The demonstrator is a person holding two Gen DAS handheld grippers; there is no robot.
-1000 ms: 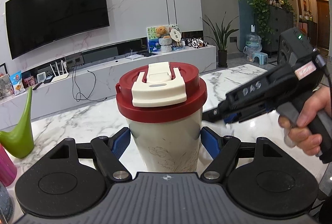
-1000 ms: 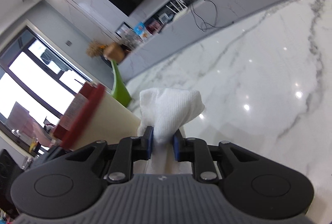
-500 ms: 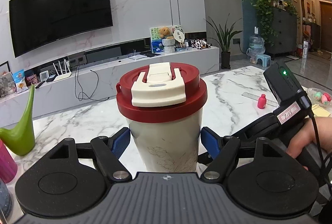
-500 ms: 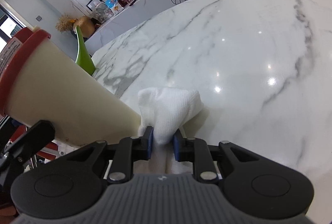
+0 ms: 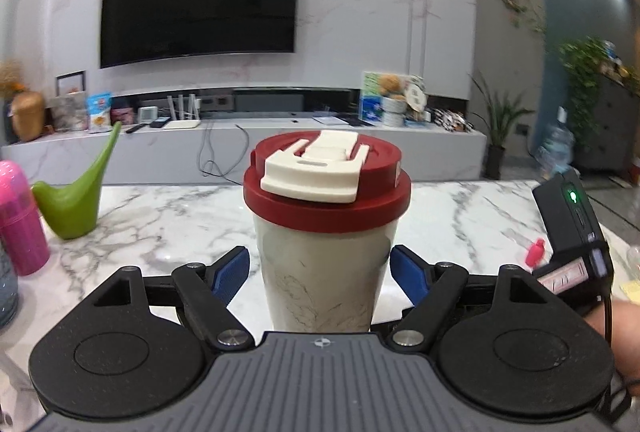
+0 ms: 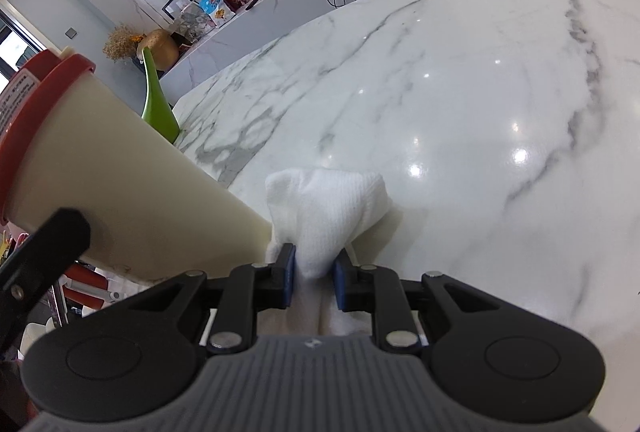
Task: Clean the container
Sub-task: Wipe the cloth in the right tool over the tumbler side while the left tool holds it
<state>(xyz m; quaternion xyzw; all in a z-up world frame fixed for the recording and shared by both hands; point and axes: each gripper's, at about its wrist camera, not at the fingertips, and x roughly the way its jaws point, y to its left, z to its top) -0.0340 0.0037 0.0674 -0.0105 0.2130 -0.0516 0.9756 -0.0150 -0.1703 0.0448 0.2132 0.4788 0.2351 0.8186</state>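
Letting go of the smooth, stiff cup as left gripper jaws are opening; right gripper pinching soft cloth beside its base.

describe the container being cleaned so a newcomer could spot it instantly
On the white marble table, it stands between the left gripper's opening jaws, untouched. Cream tumbler, dark red lid with cream flip clasp; its neighbours are a green watering can and pink bottle.

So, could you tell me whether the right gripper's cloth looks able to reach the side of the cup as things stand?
Probably yes. The right gripper is shut on the cloth, which sits right against the base of the cup, with nothing between them. The left gripper, opening, has pads clear of the cup's sides.
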